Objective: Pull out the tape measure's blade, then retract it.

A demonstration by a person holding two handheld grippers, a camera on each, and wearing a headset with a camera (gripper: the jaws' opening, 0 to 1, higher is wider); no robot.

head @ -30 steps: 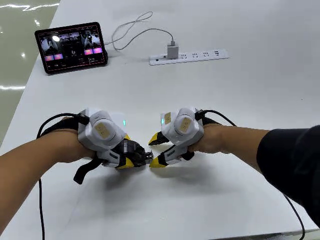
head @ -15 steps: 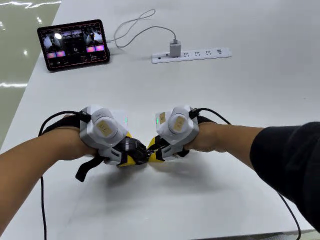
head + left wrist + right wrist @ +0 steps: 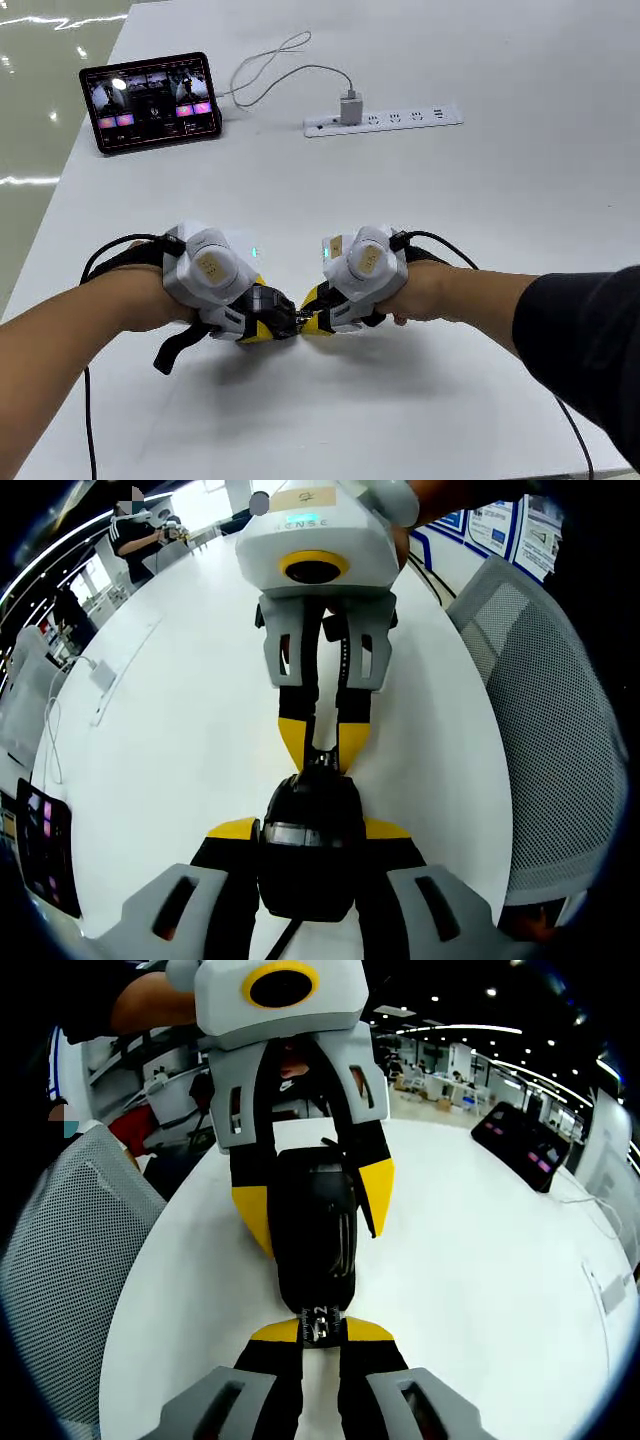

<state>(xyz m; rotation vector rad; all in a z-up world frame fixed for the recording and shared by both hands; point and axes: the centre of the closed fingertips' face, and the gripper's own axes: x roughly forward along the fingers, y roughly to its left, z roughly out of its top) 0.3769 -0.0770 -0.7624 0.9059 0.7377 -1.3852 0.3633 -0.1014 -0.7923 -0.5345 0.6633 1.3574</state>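
Note:
A black tape measure [image 3: 273, 311] is held just above the white table [image 3: 420, 400] in my left gripper [image 3: 258, 322], which is shut on its case. The left gripper view has the case [image 3: 310, 845] between my yellow fingertips [image 3: 232, 830]. My right gripper [image 3: 312, 320] faces it from the right and is shut on the blade's end hook. In the right gripper view its yellow tips pinch the marked blade tip [image 3: 321, 1322] right at the case [image 3: 315, 1220]. Hardly any blade is out. The two grippers nearly touch tip to tip.
A tablet [image 3: 150, 100] stands at the far left of the table. A white power strip [image 3: 385, 118] with a charger and cable lies at the back. A grey mesh chair [image 3: 560, 730] sits past the table's near edge.
My right gripper, open a second ago, has moved left to the tape measure and shut on the blade's tip. The left gripper has kept hold of the case.

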